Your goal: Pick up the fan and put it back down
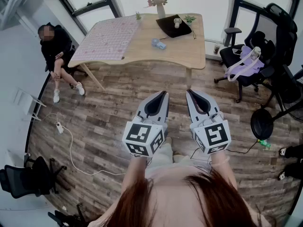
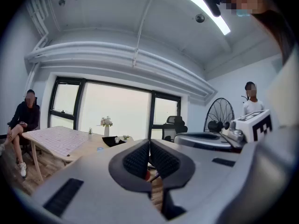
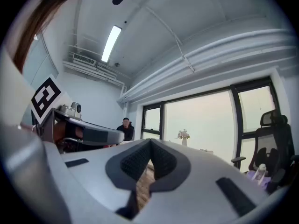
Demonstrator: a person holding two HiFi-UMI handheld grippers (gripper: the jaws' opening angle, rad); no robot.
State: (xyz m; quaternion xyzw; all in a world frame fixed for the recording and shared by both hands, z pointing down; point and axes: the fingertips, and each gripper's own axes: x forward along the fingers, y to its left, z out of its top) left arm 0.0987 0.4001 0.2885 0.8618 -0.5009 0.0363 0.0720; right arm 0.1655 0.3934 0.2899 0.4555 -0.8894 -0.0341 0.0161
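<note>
Progress was nil: I held my left gripper [image 1: 163, 95] and right gripper [image 1: 191, 93] clenched empty, well apart from what seemed the untouched fan [image 1: 261, 123].

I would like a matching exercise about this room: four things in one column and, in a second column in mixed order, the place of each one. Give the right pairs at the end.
Things
1. fan
2. vase of flowers
3. purple bag
4. white power strip

Places
A. on the black chair
B. on the floor, left side of the head view
C. at the far edge of the table
D. on the floor, right side of the head view

Pairs: 1-D, 2-C, 3-A, 4-B
</note>
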